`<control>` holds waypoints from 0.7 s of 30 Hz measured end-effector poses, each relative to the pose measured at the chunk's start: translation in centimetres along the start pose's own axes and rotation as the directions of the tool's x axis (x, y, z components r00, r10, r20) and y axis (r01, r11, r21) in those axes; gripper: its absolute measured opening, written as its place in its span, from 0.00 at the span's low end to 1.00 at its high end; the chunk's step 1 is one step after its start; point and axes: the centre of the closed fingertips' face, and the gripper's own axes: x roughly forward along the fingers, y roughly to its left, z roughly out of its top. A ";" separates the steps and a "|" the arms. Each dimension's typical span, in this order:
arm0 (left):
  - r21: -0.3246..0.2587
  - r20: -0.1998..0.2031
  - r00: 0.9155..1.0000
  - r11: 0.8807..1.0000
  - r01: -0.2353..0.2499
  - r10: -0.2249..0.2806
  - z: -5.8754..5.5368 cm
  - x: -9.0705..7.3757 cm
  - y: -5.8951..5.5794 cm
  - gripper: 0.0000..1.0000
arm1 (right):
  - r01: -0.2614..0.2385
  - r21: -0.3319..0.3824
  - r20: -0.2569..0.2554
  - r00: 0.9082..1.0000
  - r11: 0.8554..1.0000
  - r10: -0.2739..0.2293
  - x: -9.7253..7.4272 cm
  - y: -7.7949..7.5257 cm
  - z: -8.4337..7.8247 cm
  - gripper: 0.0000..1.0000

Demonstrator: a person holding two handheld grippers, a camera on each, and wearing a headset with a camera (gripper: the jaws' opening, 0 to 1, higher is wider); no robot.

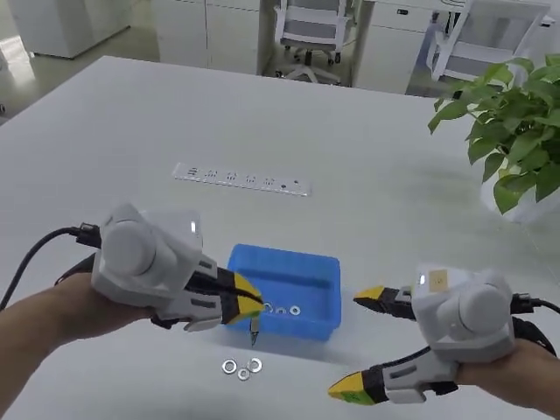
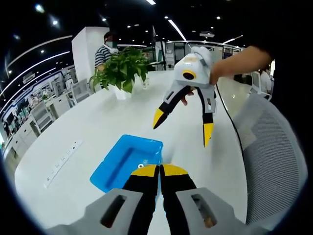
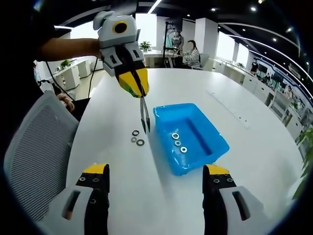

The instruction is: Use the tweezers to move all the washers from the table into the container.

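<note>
The left gripper (image 3: 134,85), clamped on the tweezers (image 3: 145,115), poises over three washers (image 3: 136,137) on the table (image 3: 117,166) beside the container (image 3: 195,164); next needs a precise pinch, while the right gripper (image 1: 354,343) gapes empty.

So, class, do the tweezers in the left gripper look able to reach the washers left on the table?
Probably yes: the tweezers hang tip-down just above the three washers, beside the container, with nothing between; the right gripper is off to the side.

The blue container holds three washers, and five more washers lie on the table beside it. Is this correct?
Not quite. The blue container does hold three washers, but three loose washers, not five, lie on the table beside it. The right gripper view shows them.
</note>
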 end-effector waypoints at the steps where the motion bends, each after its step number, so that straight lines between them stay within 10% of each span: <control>1: -0.003 -0.001 1.000 1.000 0.003 -0.003 -0.1 0.1 -0.1 0.06 | 0.000 0.000 0.001 1.000 1.000 0.000 0.0 0.0 0.0 0.79; 21: -0.021 -0.002 1.000 0.999 0.027 -0.027 -1.0 0.9 -0.8 0.05 | -0.009 0.013 -0.010 1.000 1.000 0.009 0.5 0.3 -0.8 0.78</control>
